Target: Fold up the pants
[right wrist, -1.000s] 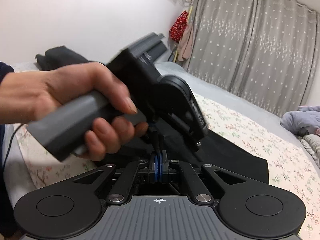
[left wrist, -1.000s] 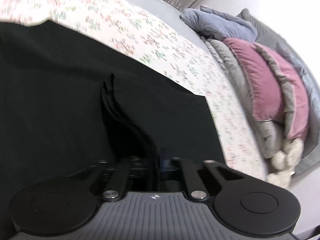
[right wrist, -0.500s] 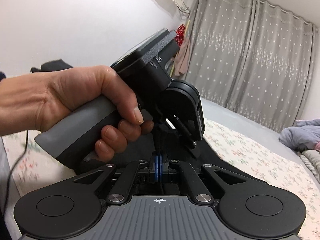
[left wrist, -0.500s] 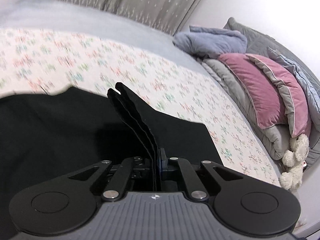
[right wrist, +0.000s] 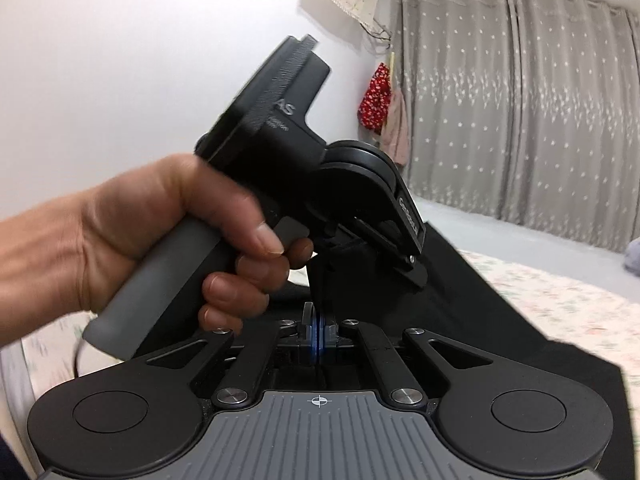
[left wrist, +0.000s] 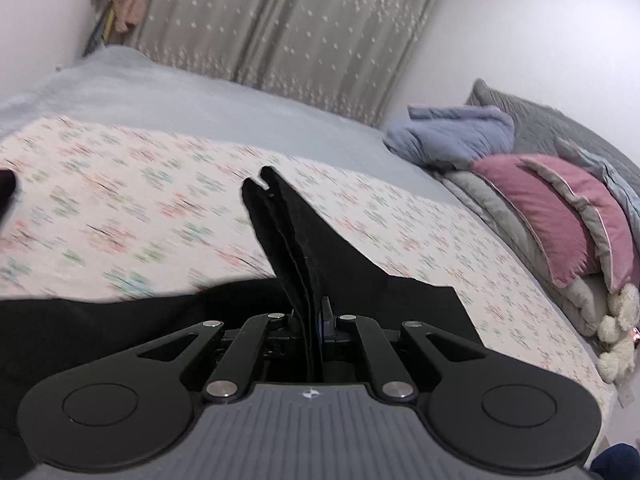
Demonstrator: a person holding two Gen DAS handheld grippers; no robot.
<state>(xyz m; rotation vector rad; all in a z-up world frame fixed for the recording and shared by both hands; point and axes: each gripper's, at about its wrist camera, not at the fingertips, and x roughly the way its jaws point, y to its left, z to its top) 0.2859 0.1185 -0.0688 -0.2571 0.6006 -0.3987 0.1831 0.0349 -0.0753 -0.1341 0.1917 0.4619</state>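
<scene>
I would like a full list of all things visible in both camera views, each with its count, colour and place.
pants: one, black, on the bed, pinched by both grippers
floral sheet: one, white with flowers, on the bed
pillow: one, pink, right bed edge
blanket: one, blue-grey, beside the pillow
plush toy: one, cream, below the pillow
curtain: grey, far wall
hanging clothes: red and pink, beside the curtain
left hand-held gripper: black, shut on pants
right hand-held gripper: black, shut on pants
left hand: holding the left gripper's handle
</scene>
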